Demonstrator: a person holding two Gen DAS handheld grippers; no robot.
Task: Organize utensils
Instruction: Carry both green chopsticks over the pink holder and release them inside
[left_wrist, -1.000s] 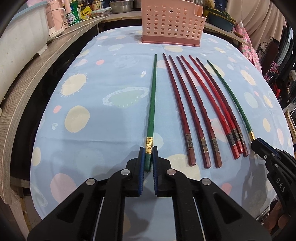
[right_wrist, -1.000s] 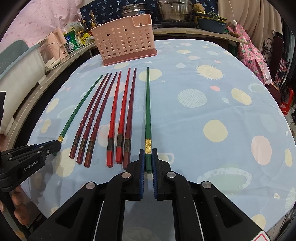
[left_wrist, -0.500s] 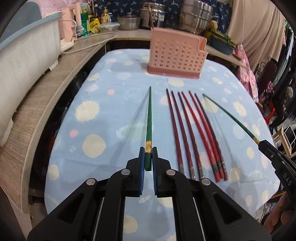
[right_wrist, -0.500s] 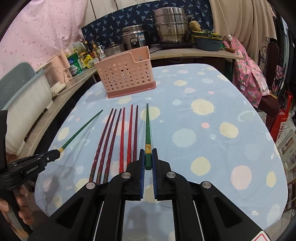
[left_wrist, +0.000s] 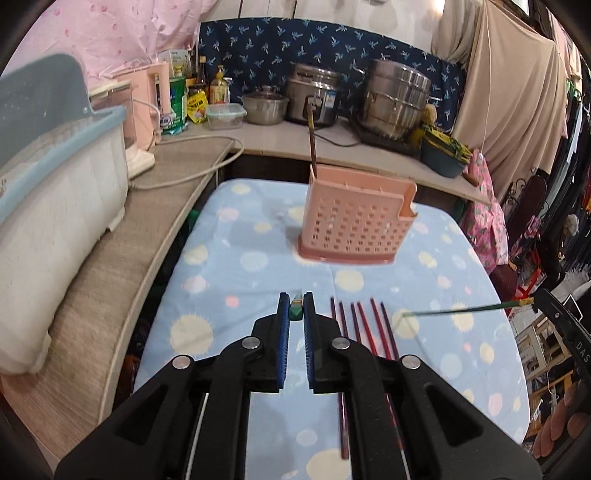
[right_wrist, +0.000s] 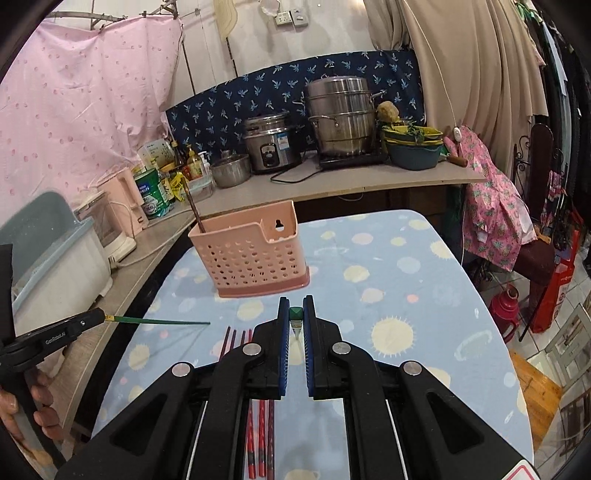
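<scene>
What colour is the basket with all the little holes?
Pink: the basket shows best in the right wrist view.

On the blue spotted tablecloth, the pink perforated plastic utensil basket stands at twelve o'clock with one dark chopstick upright in its left end, the row of red and dark-red twisted chopsticks lying before it at six o'clock.
</scene>
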